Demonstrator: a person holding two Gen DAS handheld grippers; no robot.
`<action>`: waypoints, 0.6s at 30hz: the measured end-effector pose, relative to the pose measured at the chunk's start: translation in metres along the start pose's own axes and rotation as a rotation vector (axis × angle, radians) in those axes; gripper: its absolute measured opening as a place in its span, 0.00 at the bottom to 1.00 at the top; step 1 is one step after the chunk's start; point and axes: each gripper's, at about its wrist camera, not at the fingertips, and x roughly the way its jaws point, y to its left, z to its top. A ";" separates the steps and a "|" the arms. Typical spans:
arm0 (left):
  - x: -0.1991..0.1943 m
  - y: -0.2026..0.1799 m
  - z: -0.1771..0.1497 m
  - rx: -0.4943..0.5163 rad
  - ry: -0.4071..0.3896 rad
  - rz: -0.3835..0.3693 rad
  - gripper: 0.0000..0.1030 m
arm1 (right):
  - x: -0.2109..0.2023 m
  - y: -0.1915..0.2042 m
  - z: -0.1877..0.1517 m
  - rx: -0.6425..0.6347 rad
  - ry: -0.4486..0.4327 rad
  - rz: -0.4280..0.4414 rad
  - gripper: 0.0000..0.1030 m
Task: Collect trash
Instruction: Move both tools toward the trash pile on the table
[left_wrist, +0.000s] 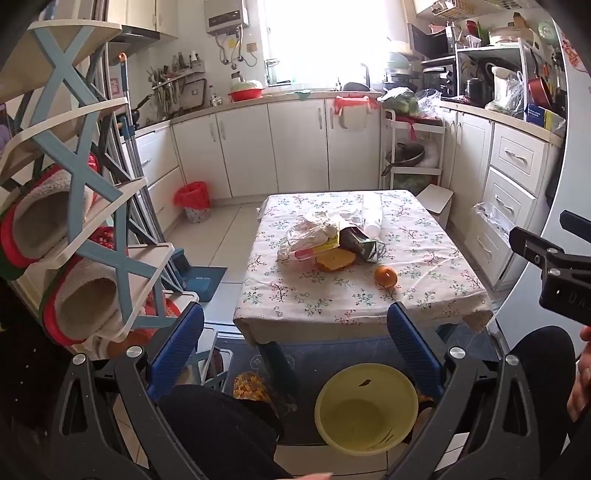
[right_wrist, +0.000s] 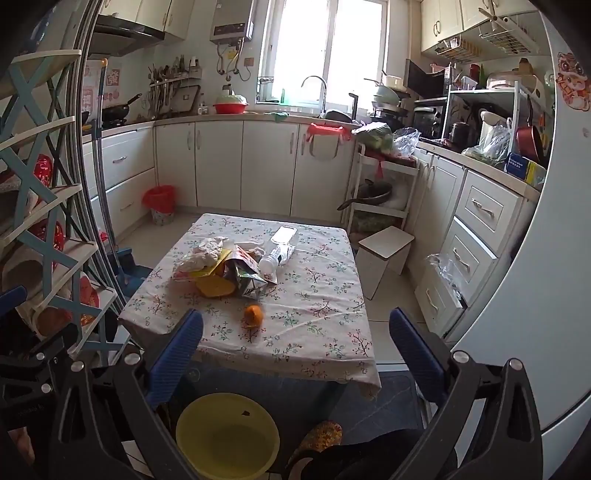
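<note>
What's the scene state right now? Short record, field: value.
surface: low table with floral cloth
trash pile: crumpled plastic bag, flattened carton, clear plastic bottle, clustered mid-table
loose item: orange peel, apart from the pile, nearer the front edge
container: yellow basin on the floor in front of the table
left gripper: open, empty
right gripper: open, empty
trash collected: none visible in basin
</note>
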 end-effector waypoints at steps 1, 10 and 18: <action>-0.001 0.000 0.001 0.000 -0.002 0.002 0.92 | -0.002 -0.001 0.000 0.003 -0.005 0.000 0.94; -0.008 0.002 0.001 -0.009 -0.019 -0.013 0.92 | -0.009 -0.002 0.002 0.010 -0.016 0.003 0.94; -0.007 0.001 0.002 -0.002 -0.025 -0.005 0.92 | -0.007 0.002 -0.001 -0.003 -0.011 0.019 0.94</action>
